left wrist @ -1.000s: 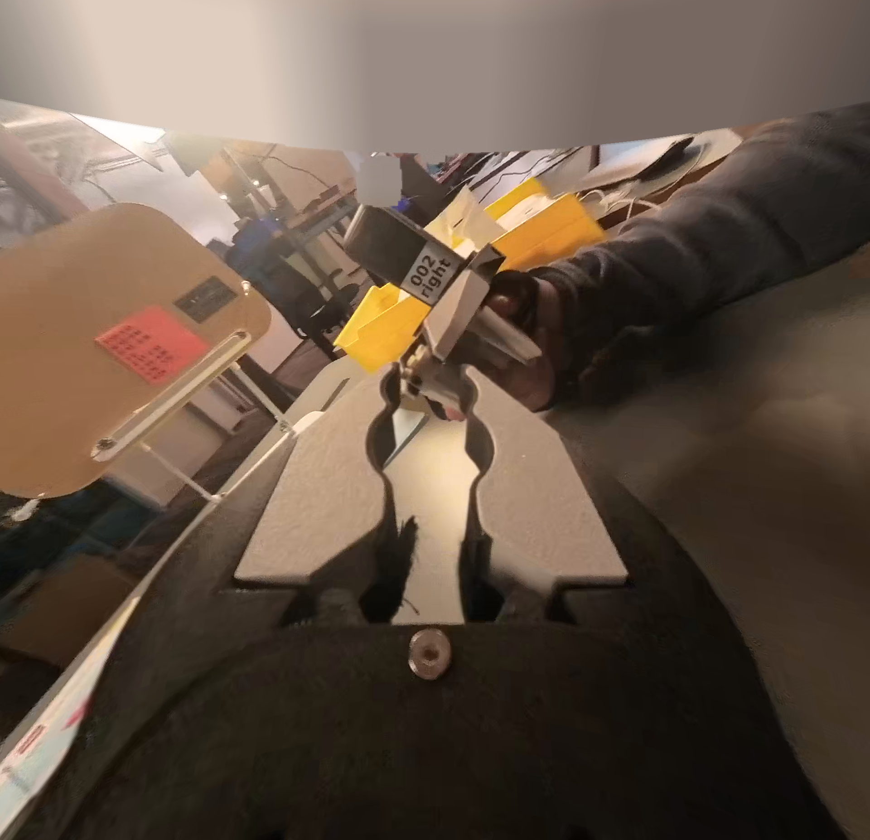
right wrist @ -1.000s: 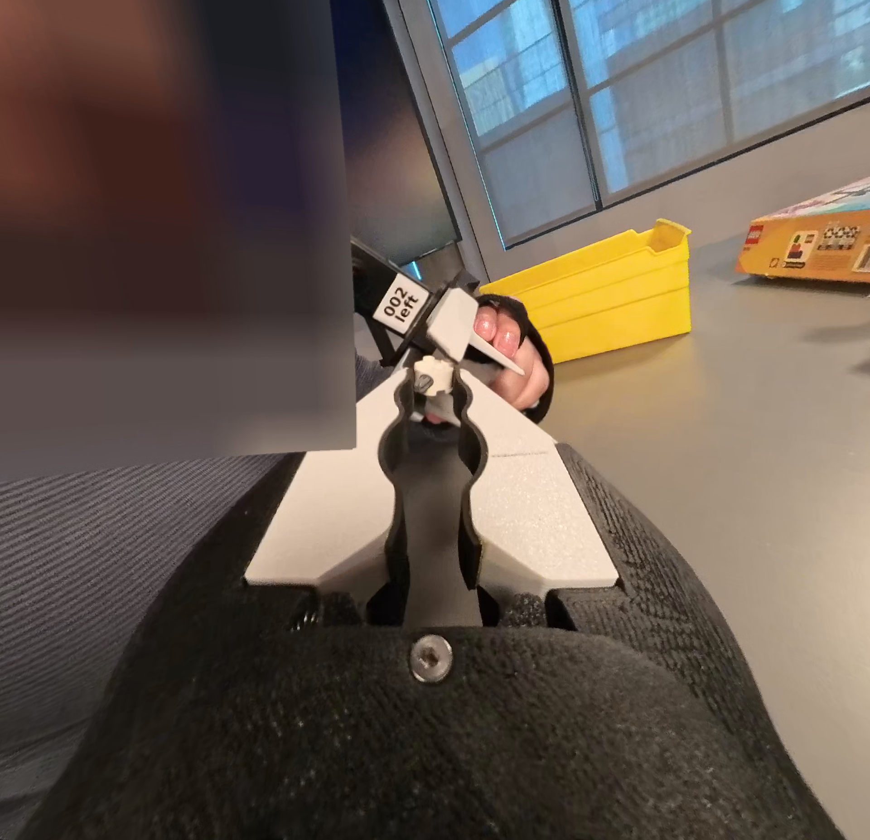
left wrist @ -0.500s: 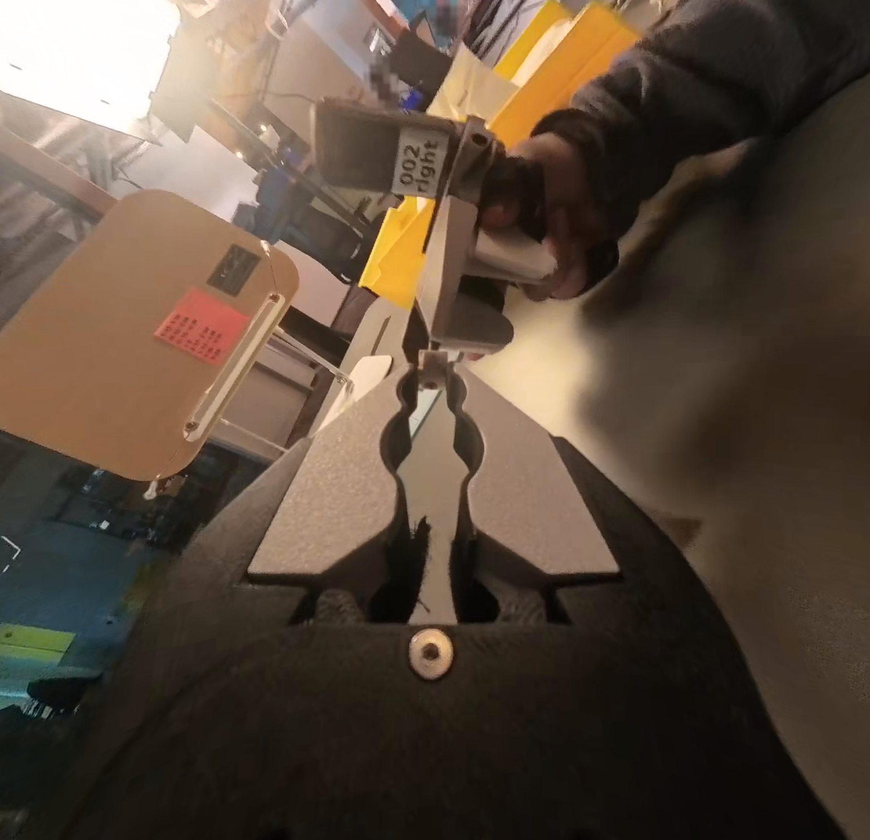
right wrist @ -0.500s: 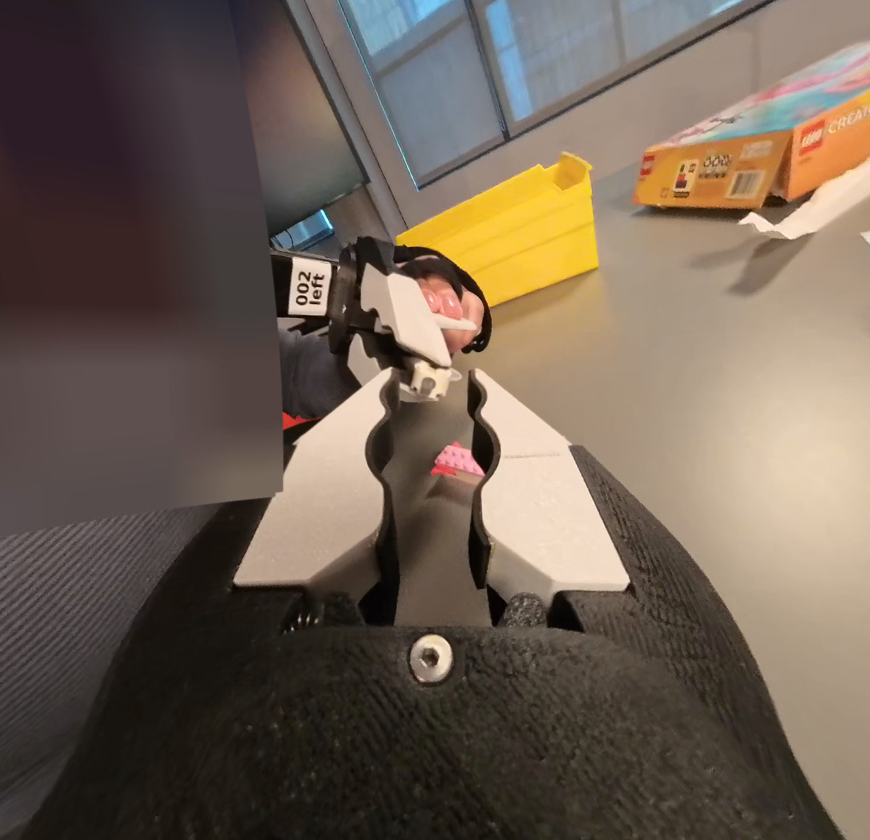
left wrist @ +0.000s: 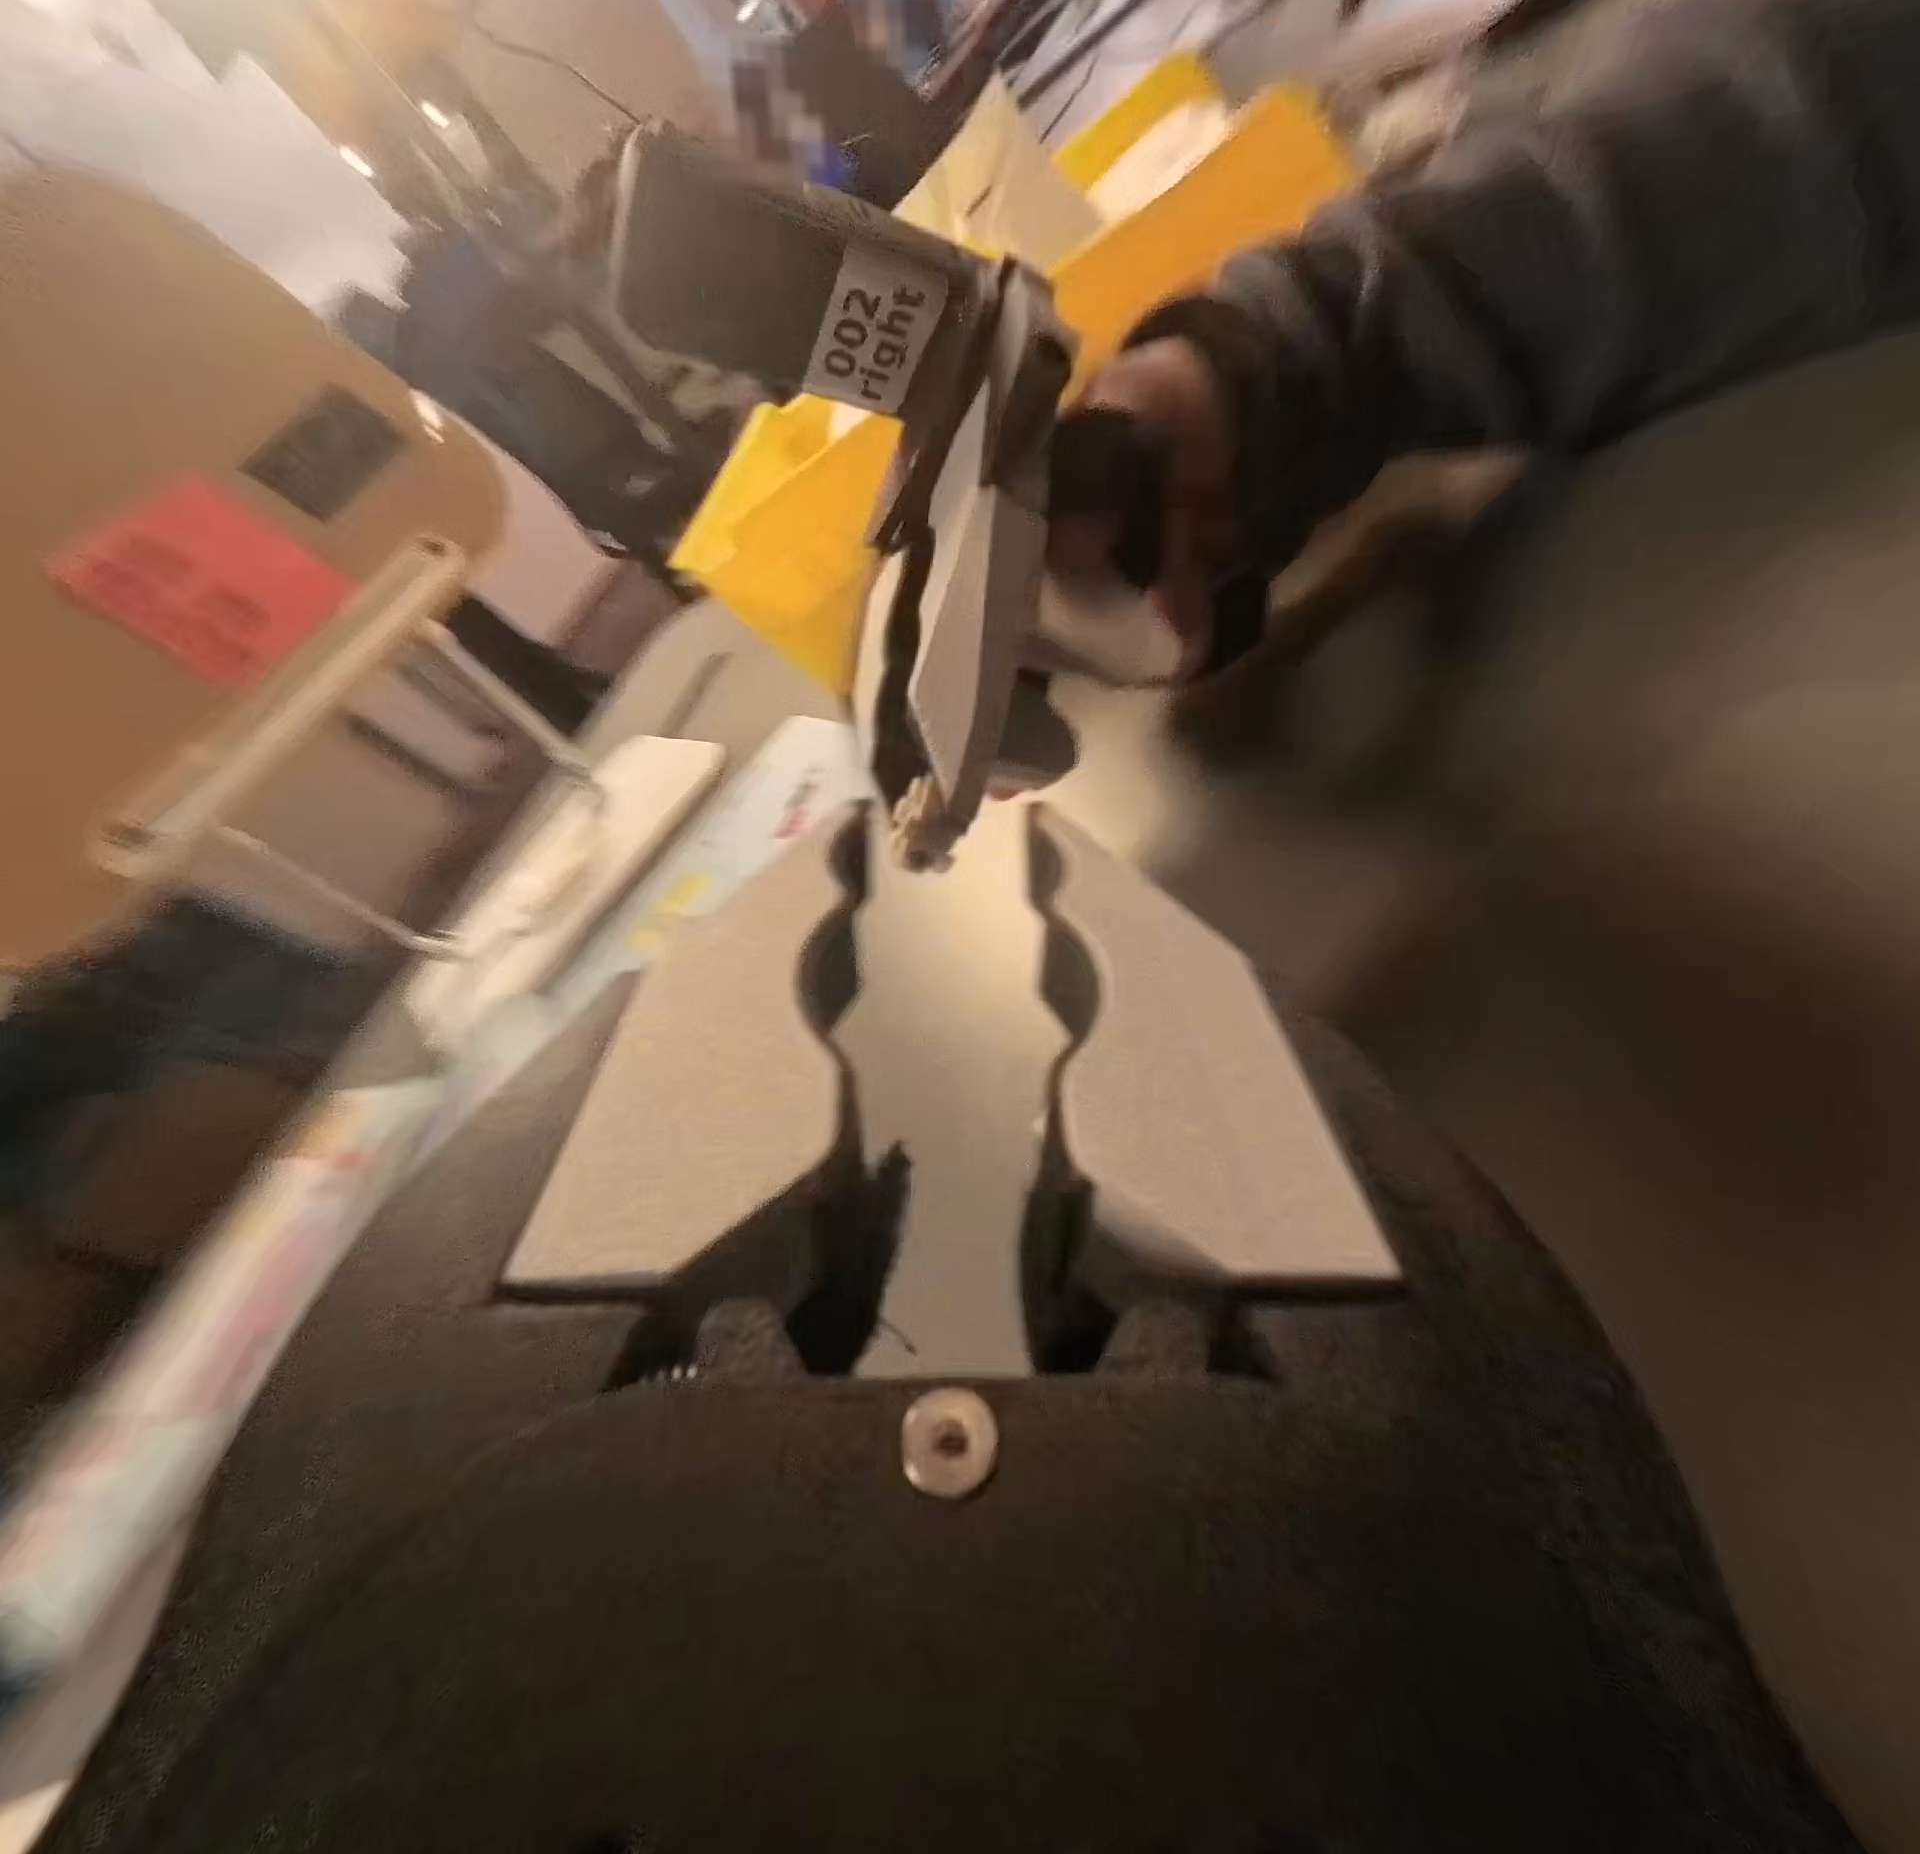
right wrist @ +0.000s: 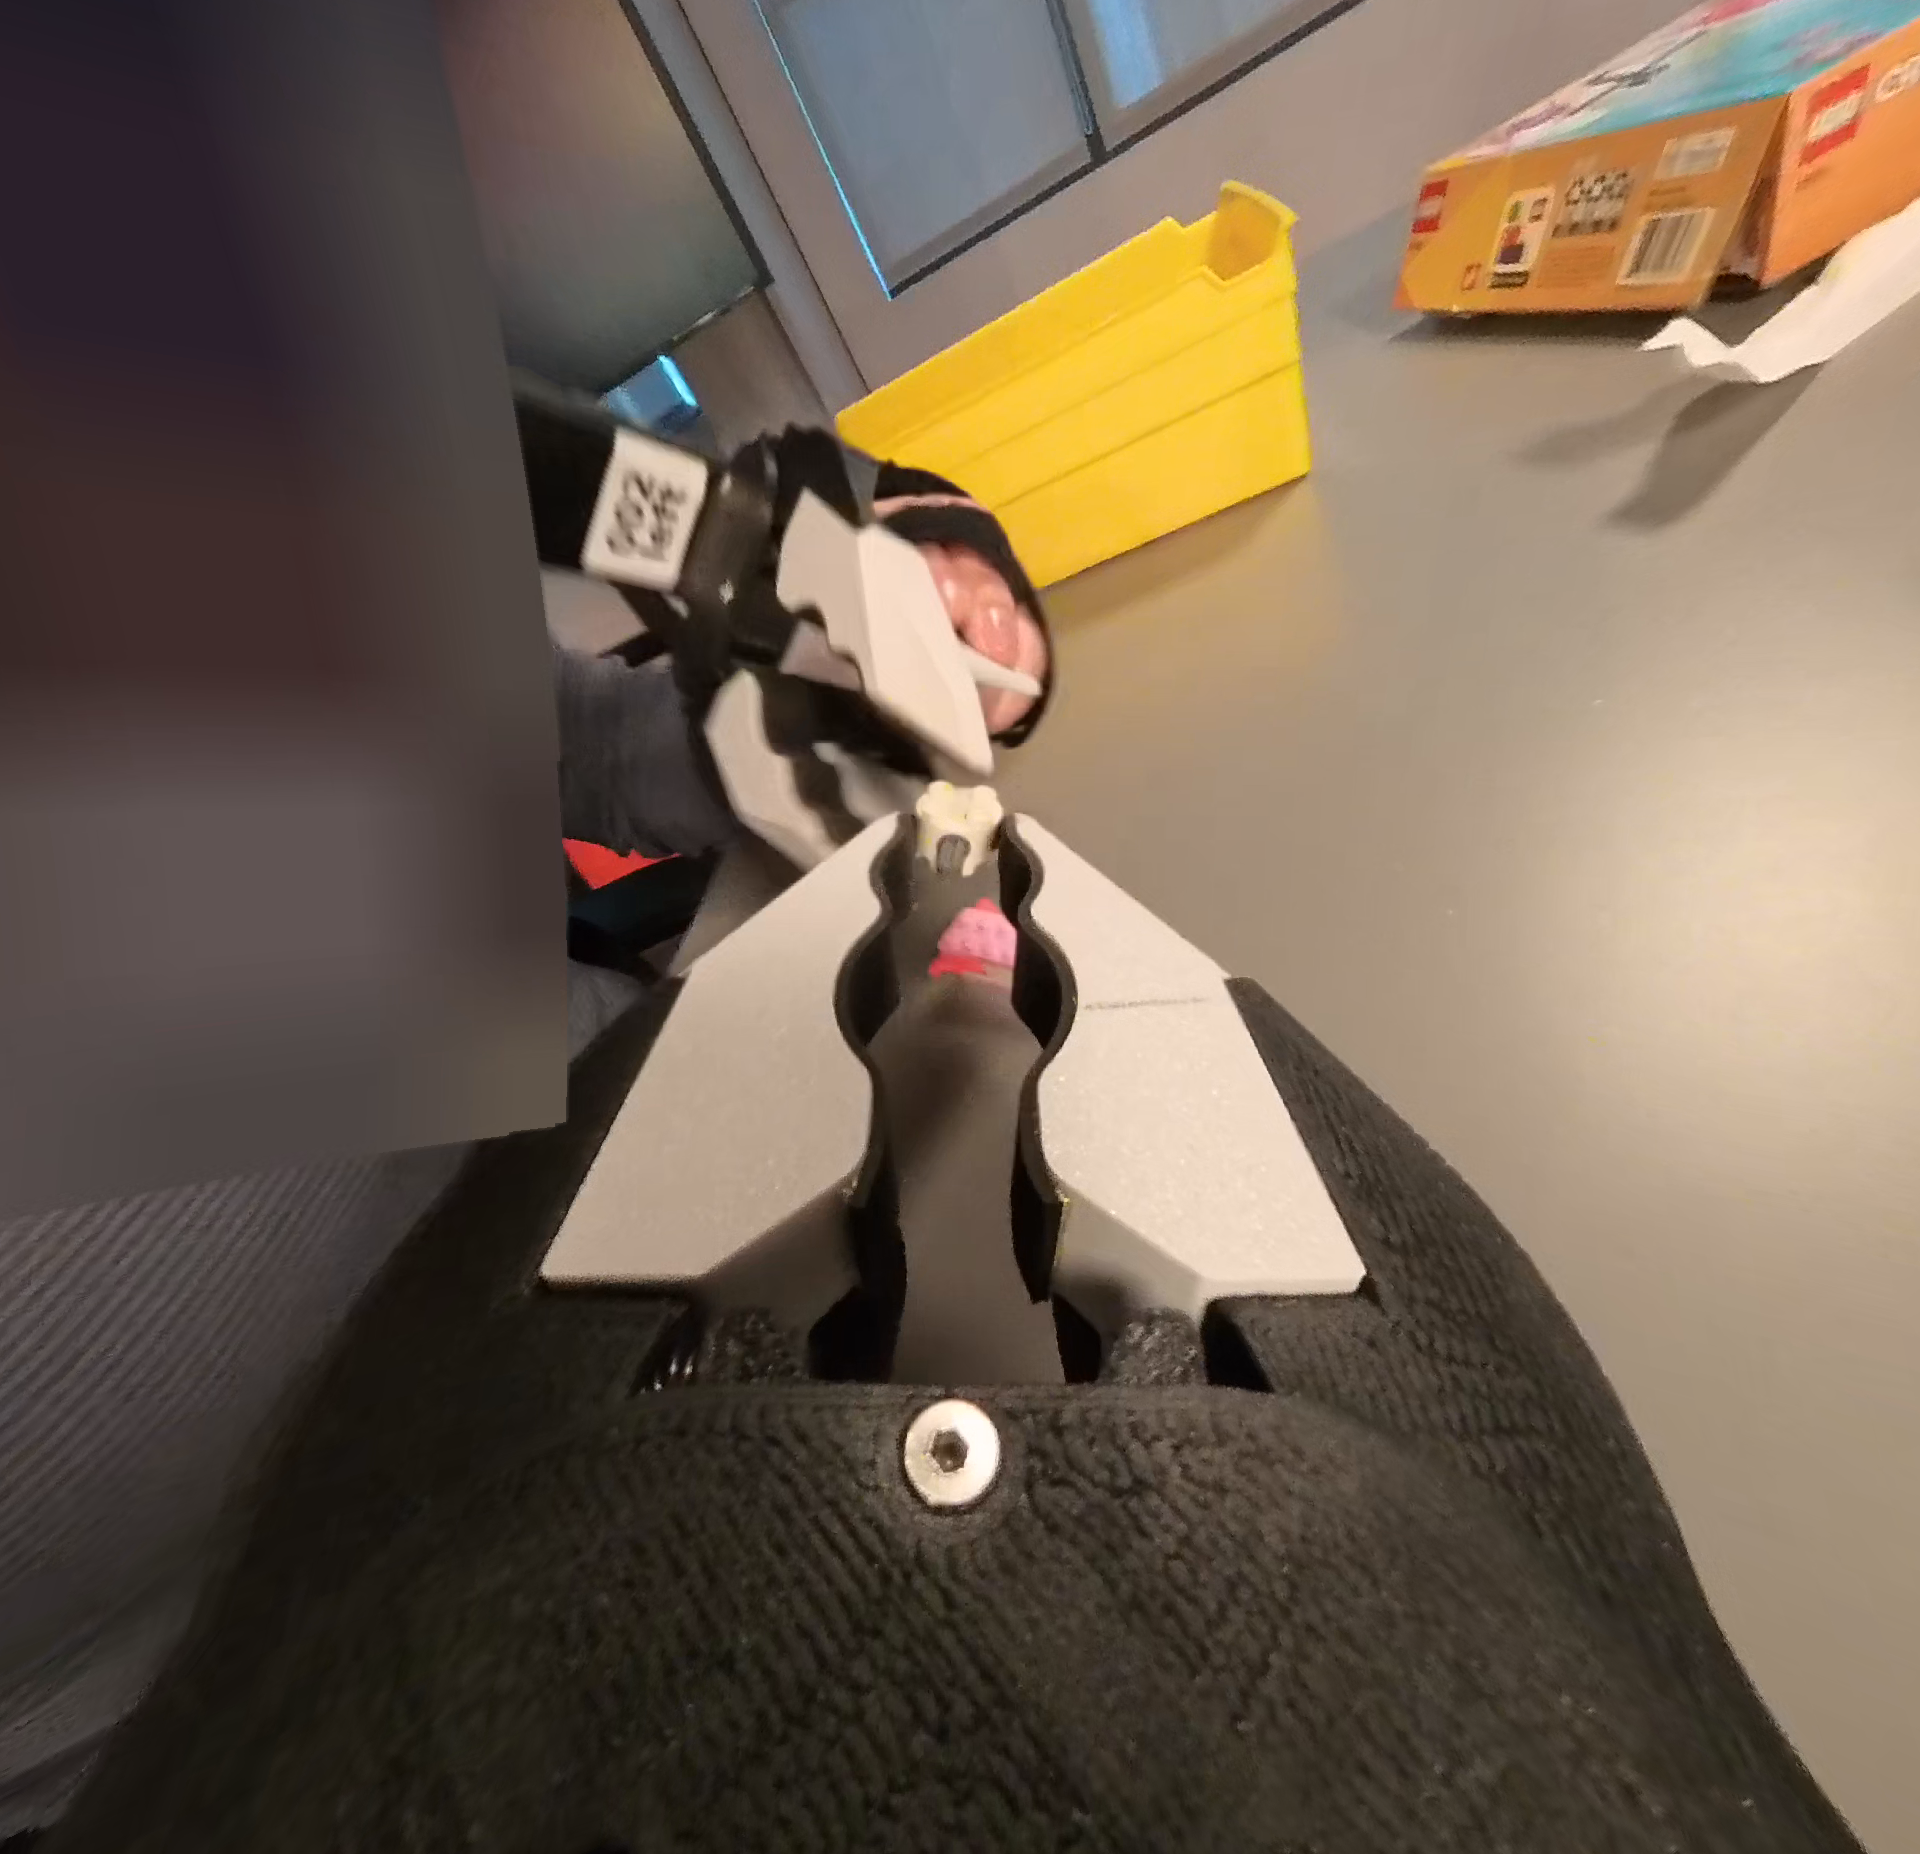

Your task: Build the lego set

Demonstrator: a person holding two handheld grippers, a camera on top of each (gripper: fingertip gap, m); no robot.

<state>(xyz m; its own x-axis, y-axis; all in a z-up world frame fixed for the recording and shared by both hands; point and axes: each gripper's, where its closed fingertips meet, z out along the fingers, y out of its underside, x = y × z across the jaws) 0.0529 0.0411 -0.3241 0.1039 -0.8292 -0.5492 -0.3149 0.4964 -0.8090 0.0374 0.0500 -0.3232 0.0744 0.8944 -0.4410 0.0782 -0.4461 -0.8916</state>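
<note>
In the right wrist view my right gripper [right wrist: 954,825] is shut on a small white studded piece [right wrist: 958,805], which sticks out past the fingertips. My left gripper [right wrist: 904,807] shows just beyond it with its jaws apart on either side of the piece, not pressing on it. In the blurred left wrist view my left gripper [left wrist: 945,825] is open. The right gripper [left wrist: 925,817] comes down from above with the white piece [left wrist: 920,846] at its tip, between my left fingertips. A pink piece [right wrist: 977,940] lies on the grey table [right wrist: 1455,869] below my right fingers.
A yellow bin [right wrist: 1101,422] stands on the table behind the grippers, and it also shows in the left wrist view [left wrist: 790,547]. An orange box [right wrist: 1621,215] and white paper [right wrist: 1787,329] lie at the far right. A tan board with a red label [left wrist: 208,516] stands to the left. My two grippers' fingertips are within a few centimetres of each other.
Half a second ago my left gripper held the white piece and my right gripper was open. Now the right has shut on it and the left has opened.
</note>
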